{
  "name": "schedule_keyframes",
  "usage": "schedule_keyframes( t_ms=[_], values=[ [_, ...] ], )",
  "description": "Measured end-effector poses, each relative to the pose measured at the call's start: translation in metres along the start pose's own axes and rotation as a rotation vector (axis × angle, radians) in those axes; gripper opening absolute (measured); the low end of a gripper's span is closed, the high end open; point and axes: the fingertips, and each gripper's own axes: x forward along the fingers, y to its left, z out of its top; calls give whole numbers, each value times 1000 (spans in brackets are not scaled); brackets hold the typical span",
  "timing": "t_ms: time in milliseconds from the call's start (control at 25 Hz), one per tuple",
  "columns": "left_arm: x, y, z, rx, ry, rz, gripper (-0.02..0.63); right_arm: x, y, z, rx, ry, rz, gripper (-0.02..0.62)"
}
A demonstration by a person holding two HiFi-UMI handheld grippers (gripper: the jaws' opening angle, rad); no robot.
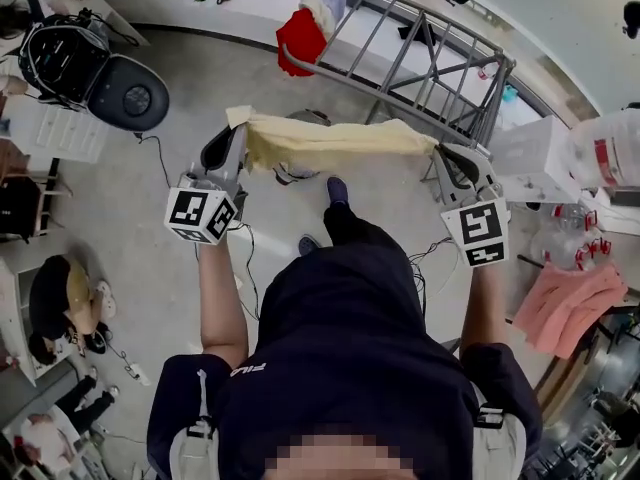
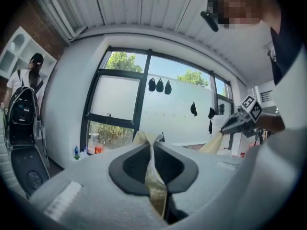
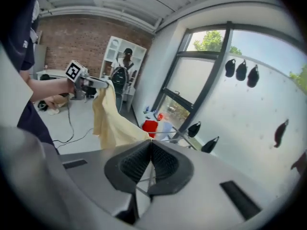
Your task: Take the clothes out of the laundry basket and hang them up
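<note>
In the head view a pale yellow cloth [image 1: 330, 143] hangs stretched in a band across the upper centre of the frame, its left end in the left gripper [image 1: 238, 133] and its right end in the right gripper [image 1: 440, 150]. Just above it, towards the upper right, stands a grey metal drying rack [image 1: 400, 101], with a red garment [image 1: 300, 40] draped over its left end. A pink cloth [image 1: 565, 308] lies at the right edge, on what I cannot tell. No laundry basket can be made out. In the left gripper view the jaws are clamped tight on a fold of the cloth at lower centre, and the other gripper shows at the right edge with the cloth running towards it. In the right gripper view the jaws are pressed together, pinching the cloth's edge at their tips, and the fabric sags away to the upper left; the rack shows just beyond. As I judge it, this piece is out and spread but not yet on a rail, so laying it over the rack remains.
</note>
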Motion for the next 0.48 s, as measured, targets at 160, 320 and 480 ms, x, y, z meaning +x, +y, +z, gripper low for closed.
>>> schedule_keyframes(
  t_ms=[160, 320, 480],
  values=[
    [16, -17, 44, 77, -53, -50, 31, -7, -44, 7, 57, -29, -138, 5],
    [22, -43, 80, 147, -100, -115, 31, -34, -73, 11, 103, -72, -244, 5],
    [17, -79, 107, 183, -143, -204, 31, -78, -87, 3, 146, -94, -341, 5]
  ],
)
